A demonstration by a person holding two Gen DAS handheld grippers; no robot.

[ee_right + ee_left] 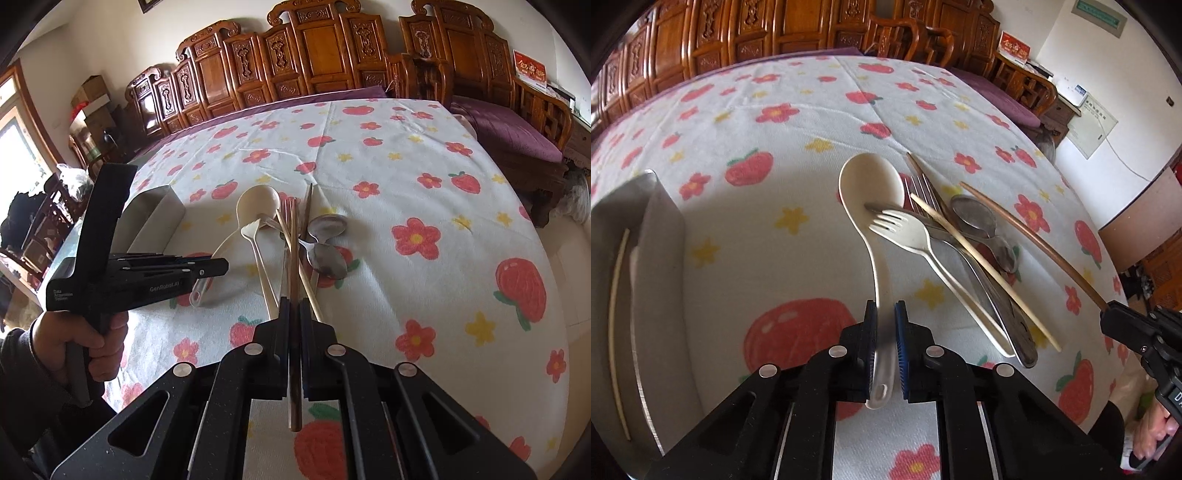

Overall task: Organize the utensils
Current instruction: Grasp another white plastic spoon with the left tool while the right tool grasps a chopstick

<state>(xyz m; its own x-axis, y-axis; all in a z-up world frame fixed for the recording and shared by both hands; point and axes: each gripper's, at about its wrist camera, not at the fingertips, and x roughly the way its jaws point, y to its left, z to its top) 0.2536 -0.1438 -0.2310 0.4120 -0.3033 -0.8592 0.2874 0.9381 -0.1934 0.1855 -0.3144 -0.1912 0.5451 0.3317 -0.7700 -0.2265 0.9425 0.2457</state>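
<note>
The big cream spoon (pixel 870 192) is the thing being dealt with. Its bowl lies on the flowered cloth (pixel 768 206) at the left edge of the utensil pile (pixel 945 236), and its thin handle is clamped between the blue pads of the left gripper (pixel 885 347). The handle is held near its end, most likely so the spoon can be drawn away from the pile without the other pieces being dragged along.

Across the spoon's bowl, a metal fork tip and a cream plastic fork (pixel 905 230) are resting, so a snag could happen when the spoon is lifted.

On the far side of the pile from the spoon, a brown chopstick (pixel 294 295) is pinched by the right gripper (pixel 294 325), whose jaws are closed on it. Two metal spoons (pixel 327 240) and a pale chopstick (pixel 982 273) are left in the pile.

Well to the left of the spoon, a grey box (pixel 646 277) is set, and a pale stick is already seen inside. It is probably where sorted pieces are meant to go.
</note>
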